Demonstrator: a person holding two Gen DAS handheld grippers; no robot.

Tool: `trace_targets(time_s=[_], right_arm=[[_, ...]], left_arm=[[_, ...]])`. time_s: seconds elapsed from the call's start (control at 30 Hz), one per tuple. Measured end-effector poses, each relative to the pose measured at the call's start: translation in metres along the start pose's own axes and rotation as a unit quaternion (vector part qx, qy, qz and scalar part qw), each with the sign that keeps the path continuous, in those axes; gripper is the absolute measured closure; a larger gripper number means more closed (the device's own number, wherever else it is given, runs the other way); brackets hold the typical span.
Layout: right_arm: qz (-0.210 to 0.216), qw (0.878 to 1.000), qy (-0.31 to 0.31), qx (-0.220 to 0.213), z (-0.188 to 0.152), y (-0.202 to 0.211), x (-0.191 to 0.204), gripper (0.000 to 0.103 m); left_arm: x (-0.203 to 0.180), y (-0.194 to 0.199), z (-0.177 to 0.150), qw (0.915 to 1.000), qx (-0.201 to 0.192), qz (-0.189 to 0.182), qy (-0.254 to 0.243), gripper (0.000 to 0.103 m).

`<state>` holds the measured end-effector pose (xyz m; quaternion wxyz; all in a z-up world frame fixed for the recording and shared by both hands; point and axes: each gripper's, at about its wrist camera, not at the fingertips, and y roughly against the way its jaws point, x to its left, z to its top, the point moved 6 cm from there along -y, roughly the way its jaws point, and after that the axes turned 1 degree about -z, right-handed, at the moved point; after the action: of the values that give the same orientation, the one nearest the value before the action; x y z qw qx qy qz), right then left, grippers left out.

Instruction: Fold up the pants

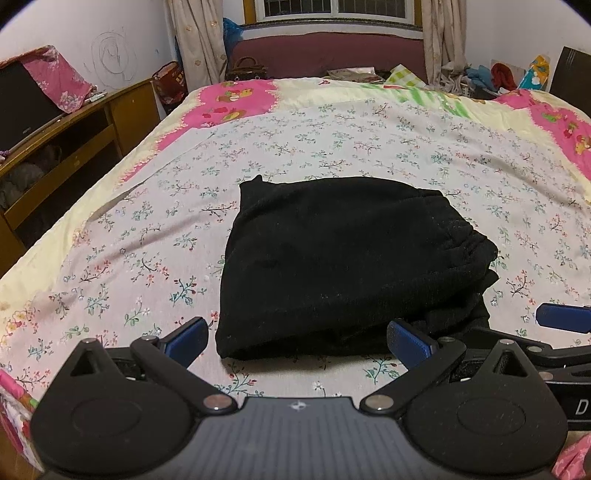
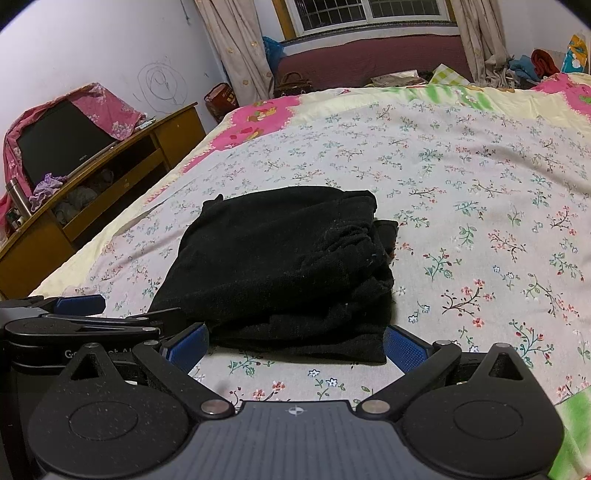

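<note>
Left wrist view: black pants [image 1: 343,266] lie folded into a compact stack on the floral bedsheet [image 1: 155,236], near the middle of the bed and close to its near edge. The left gripper [image 1: 299,341] sits just short of the stack's near edge, jaws spread wide, nothing between them. Its left blue pad [image 1: 188,339] is on the sheet side, just beside the stack's near-left corner; its right blue pad [image 1: 408,341] overlaps the stack's near-right edge in the picture (contact cannot be told). The right gripper's blue finger [image 1: 563,317] pokes in at the far right, beside the pants' lower right corner.

Right wrist view: same pants [image 2: 284,266], layers visible along the right side, bunched waistband-like folds at upper right. The right gripper [image 2: 295,345] is also wide open and empty, the stack's near edge lying just ahead between its two pads, right pad [image 2: 404,349] at the stack's near-right corner. The left gripper [image 2: 79,304] shows at the left edge, low by the pants' near-left side.

Background: wooden cabinet [image 2: 110,177] left of the bed, a dark screen [image 2: 59,144] under pink cloth on it, curtains [image 2: 236,48] and window [image 2: 365,11] behind.
</note>
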<state>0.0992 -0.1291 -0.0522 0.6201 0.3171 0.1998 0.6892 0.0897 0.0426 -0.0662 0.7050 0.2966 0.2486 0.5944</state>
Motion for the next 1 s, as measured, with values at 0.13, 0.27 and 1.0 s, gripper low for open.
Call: trace_targets(time_s=[0.13,0.27,1.0], right_arm=[[-0.003,1.000,0.004,0.003,0.000,-0.002,0.001,0.011],[-0.012,1.000,0.015,0.010,-0.001,-0.008,0.003,0.011],[-0.013,1.000,0.016,0.020,-0.005,-0.011,0.006,0.011]], left_arm=[[0.001,-0.004,-0.001,0.9998,0.013,0.011,0.002,0.000],[0.003,-0.012,-0.005,0.9992,0.034,0.020,0.005,0.000],[0.007,-0.013,-0.009,0.9986,0.045,0.029,0.004,0.000]])
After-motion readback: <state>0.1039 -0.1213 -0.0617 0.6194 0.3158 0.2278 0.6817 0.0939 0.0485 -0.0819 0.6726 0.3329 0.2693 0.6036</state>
